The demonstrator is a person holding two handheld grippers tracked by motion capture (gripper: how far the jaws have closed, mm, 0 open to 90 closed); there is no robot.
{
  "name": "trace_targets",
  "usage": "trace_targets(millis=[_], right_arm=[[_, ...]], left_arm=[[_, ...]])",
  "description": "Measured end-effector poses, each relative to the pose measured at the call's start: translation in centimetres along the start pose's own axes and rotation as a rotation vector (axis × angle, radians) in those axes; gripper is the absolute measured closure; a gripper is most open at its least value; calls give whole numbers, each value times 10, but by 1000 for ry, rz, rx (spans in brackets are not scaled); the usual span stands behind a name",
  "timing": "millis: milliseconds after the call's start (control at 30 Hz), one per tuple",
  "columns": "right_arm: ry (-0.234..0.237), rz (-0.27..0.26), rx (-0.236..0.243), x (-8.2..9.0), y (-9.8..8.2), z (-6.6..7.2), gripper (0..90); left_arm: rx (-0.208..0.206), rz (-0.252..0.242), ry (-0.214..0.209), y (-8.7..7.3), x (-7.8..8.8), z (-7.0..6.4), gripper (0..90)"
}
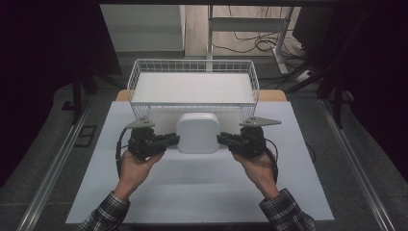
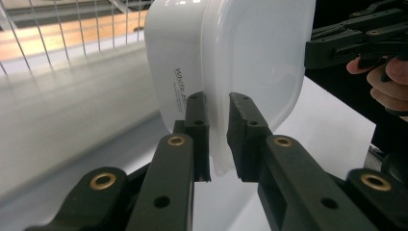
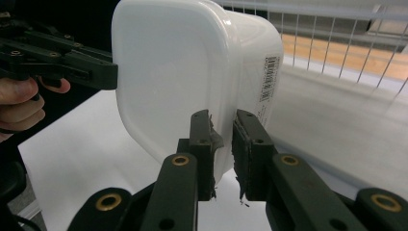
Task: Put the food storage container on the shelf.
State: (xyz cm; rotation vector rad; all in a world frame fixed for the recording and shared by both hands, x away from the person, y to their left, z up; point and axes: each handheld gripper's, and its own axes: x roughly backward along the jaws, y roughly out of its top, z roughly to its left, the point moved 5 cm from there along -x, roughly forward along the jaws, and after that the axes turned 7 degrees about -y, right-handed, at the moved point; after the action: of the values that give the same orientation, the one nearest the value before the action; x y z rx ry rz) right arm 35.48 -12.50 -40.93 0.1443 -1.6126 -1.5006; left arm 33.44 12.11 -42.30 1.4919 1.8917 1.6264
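white rounded-square plastic container at table centre, just at 6 o'clock of the white wire basket. left gripper pinches its 9 o'clock rim between narrow jaws; right gripper likewise clamps the 3 o'clock rim.

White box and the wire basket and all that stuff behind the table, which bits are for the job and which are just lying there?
Probably for the job:
white lidded container, pinched at its rim by left gripper and right gripper
wire basket, just behind it

Just lying about:
cables on the floor
metal frame beyond the table
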Motion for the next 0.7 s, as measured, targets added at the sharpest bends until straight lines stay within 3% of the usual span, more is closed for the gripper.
trace_targets(millis=[267, 700], right_arm=[[6, -32, -1, 2, 26, -1, 781], [2, -84, 14, 3, 78, -1, 781]], left_arm=[[-26, -18, 20, 27, 11, 1, 796], [-30, -65, 34, 75, 27, 10, 795]])
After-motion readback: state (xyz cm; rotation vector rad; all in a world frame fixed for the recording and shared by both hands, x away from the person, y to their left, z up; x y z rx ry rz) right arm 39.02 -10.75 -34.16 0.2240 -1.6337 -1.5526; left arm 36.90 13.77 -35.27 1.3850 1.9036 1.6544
